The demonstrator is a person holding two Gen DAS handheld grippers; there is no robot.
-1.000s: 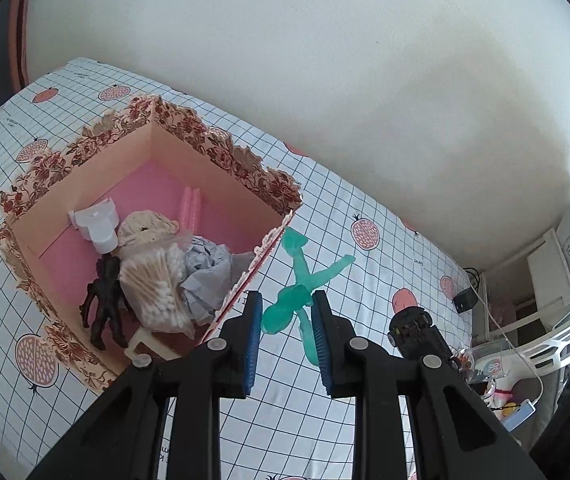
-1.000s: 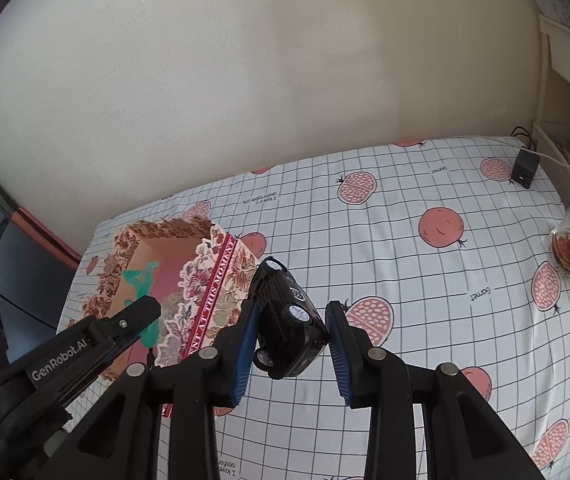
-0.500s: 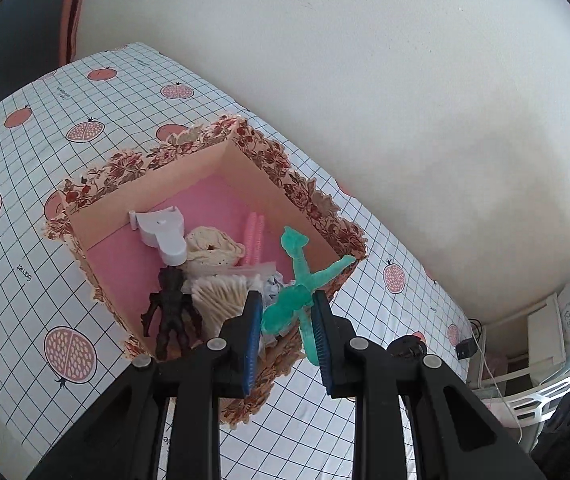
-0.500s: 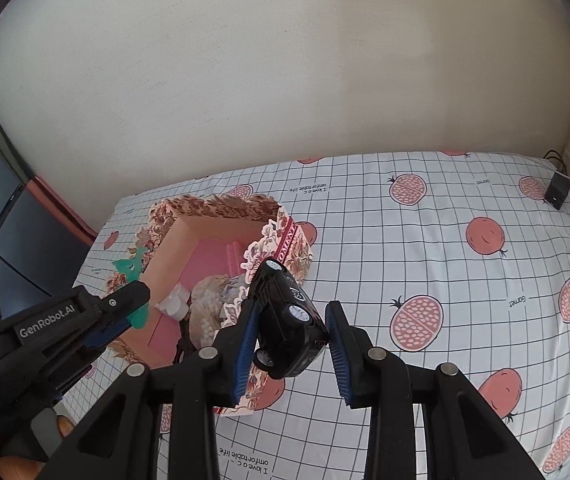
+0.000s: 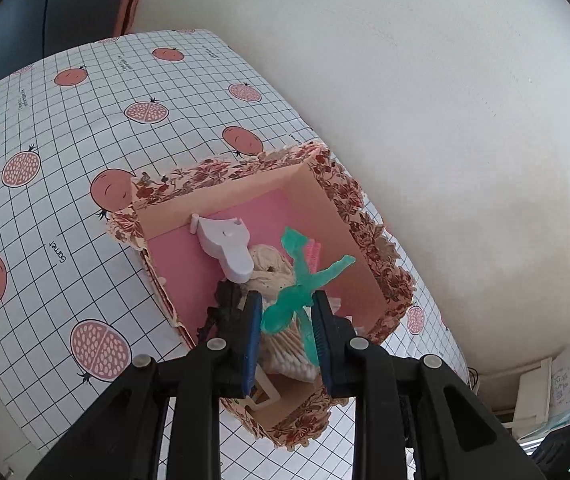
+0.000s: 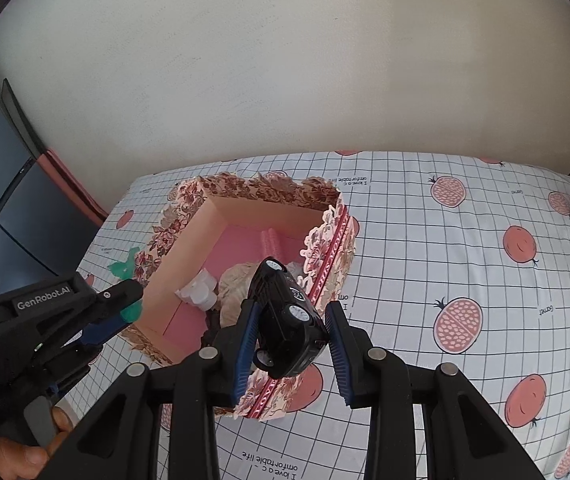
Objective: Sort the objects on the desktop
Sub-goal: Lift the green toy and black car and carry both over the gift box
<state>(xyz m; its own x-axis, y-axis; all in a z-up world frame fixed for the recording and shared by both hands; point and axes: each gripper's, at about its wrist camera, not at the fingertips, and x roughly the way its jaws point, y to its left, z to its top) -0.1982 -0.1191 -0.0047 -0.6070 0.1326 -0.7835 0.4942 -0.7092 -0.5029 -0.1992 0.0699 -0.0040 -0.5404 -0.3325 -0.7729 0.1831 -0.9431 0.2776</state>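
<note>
Looking along the left gripper (image 5: 287,328), its wrist view shows the blue pads pinching a translucent green figure (image 5: 303,280) over the open floral box (image 5: 349,196), which stands near the worktop's back edge by the wall. Only this view reveals the box's full contents: a white plastic piece (image 5: 227,246), a black figure (image 5: 225,306), a bundle of cotton swabs (image 5: 289,354), a beige knitted lump (image 5: 269,264) and a pink comb (image 5: 314,254) on the pink floor.

The right wrist view shows what the other hides: the right gripper (image 6: 291,342) clamped on a black toy car (image 6: 287,320), tilted with its white wheels turned up, above the box's near right wall. It also shows the left gripper from the side at the box's left wall, marked "GenRobot.AI", with a hand (image 6: 17,450) on its grip, plus a dark monitor (image 6: 3,204) off the worktop's left edge.

The gridded cloth (image 6: 465,248) with pomegranates carries the readable words "Garnet" and "I love a comfortable life".
</note>
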